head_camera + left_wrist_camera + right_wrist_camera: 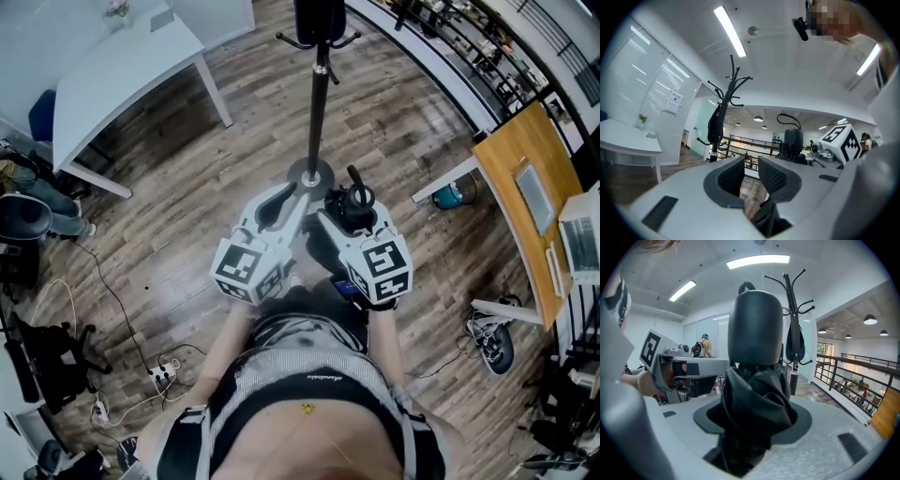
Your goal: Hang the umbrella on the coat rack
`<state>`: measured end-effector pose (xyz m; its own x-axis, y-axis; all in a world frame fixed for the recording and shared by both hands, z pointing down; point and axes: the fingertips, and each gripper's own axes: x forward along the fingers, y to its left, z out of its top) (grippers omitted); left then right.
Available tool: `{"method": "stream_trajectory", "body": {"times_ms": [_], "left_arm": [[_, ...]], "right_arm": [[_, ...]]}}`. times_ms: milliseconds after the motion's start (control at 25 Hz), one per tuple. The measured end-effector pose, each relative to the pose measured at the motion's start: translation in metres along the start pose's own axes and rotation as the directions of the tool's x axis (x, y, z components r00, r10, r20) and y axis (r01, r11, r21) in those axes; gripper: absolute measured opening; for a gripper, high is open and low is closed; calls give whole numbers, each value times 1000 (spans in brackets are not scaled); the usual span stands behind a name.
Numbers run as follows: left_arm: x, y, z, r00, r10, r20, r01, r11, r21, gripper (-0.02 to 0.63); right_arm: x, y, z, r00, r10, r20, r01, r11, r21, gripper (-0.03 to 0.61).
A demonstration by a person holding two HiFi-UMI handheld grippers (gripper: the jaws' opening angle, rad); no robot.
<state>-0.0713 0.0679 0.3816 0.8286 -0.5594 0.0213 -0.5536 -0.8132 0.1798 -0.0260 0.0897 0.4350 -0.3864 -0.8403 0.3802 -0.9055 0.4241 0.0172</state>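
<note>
Umbrella (757,390): black, folded, standing upright in right gripper (757,425), jaws clamped on the bunched fabric just below the round handle (755,324). Thin strap loop (746,286) sticks up off the handle top. Left gripper (751,173) carries nothing: jaws part-way apart, only floor (187,187) visible through the gap. It sits just beside the right one.

Coat rack (319,103) is straight ahead, base (311,174) near the gripper tips in head view, hooks (736,88) well above both grippers. One dark thing (716,123) already hangs off the rack; can't tell what it is. Other hooks look free.

Step, as I read it: carry/approach, hang not started.

Next move calls for:
- Lifting the umbrella up to hook height.
- Getting the strap loop over a free hook tip, clear of the dark thing.

Loop looks small and floppy, so the left gripper probably has to hold it open or guide it on. Right gripper should let go only once the loop takes the weight.
</note>
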Motion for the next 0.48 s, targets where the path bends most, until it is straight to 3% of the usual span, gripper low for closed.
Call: {"method": "stream_trajectory", "body": {"times_ms": [480], "left_arm": [[19,17,29,999,-26,42,26,1000,-7,77]], "right_arm": [[26,-23,11,1000,15,-14,-15,1000,4,239]]}}
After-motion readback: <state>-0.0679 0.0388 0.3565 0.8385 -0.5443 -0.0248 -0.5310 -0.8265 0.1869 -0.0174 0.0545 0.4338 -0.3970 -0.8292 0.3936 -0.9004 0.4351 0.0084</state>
